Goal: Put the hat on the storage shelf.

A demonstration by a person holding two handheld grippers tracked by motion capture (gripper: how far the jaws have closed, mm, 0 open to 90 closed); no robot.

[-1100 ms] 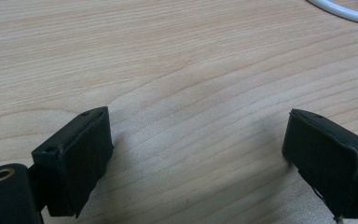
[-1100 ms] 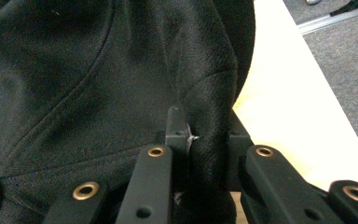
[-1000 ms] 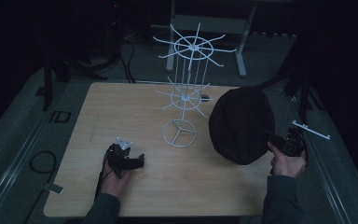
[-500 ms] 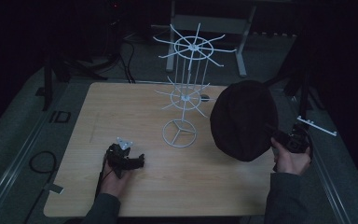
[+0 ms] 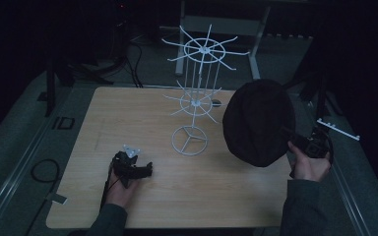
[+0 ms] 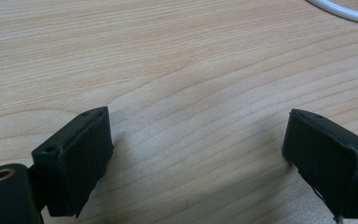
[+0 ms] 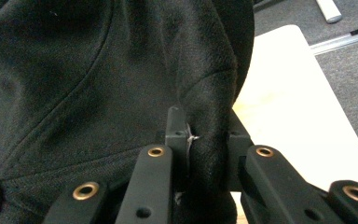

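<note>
At the table's right edge, the right gripper (image 5: pixel 300 142) holds a black cap (image 5: pixel 258 123) up off the wooden table (image 5: pixel 128 113), jaws pinched narrow on a fold of fabric at the cap's edge. Cap hangs just right of the white wire rack (image 5: pixel 197 98), near its lower ring of hooks, not touching as far as can be told. Handling est.: cap is light, soft, limp cloth; crown sags and swings w/ any wrist roll, so a thin pinch may slip. Best hold pt. is a stitched seam or the rim band, where cloth is doubled and stiffer; avoid single-layer crown. Rack is thin wire, prob. tips easily if bumped. Left gripper (image 5: pixel 130 167) rests low on the table, front-left, jaws wide apart w/ nothing between. High view gives cap vs. rack layout but hides the pinch itself. Right gripper view shows the cap's (image 7: pixel 98 70) fold clamped between the pads, plus seam lines. Left gripper view shows bare wood grain between the left gripper's (image 6: pixel 198 154) pads and a bit of the rack's base ring (image 6: pixel 340 11).
</note>
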